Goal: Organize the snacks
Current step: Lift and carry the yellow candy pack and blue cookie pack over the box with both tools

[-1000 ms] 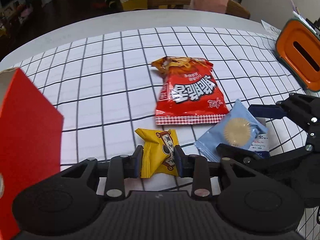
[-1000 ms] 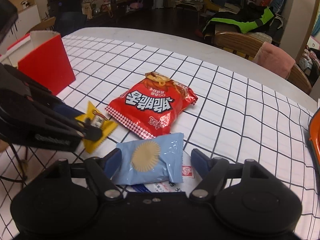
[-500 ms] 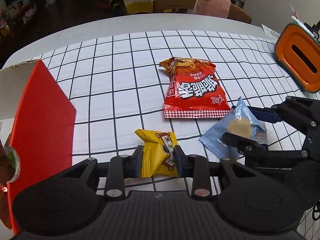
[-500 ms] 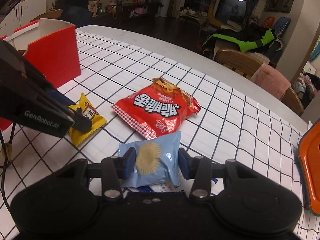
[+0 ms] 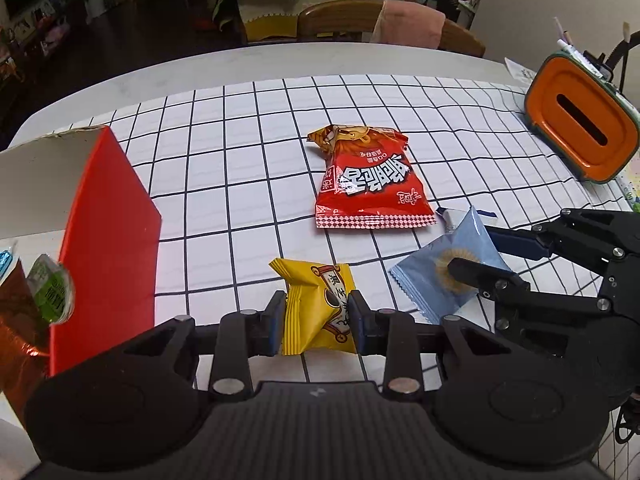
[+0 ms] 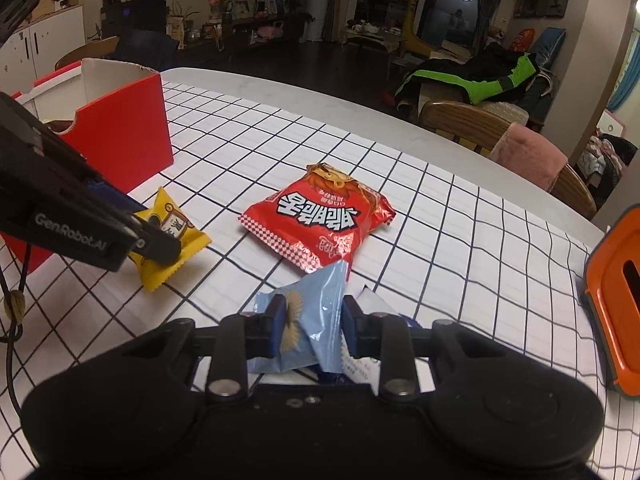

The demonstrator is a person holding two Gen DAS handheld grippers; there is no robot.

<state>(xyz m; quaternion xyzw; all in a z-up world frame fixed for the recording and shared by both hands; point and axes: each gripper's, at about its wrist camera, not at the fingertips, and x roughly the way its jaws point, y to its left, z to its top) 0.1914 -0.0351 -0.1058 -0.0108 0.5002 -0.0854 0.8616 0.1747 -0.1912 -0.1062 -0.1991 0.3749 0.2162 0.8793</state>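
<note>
Checked cloth [image 5: 248,184] under crumpled pale-blue cookie packet [image 6: 316,312], yellow packet [image 5: 318,308]

bright overhead light, foil glare, dim background, fisheye-bent edges.

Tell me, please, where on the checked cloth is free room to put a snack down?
Free: the squares between the red box and the red snack bag, and behind that bag. Crowded: the near strip around the yellow packet and blue packet.
</note>
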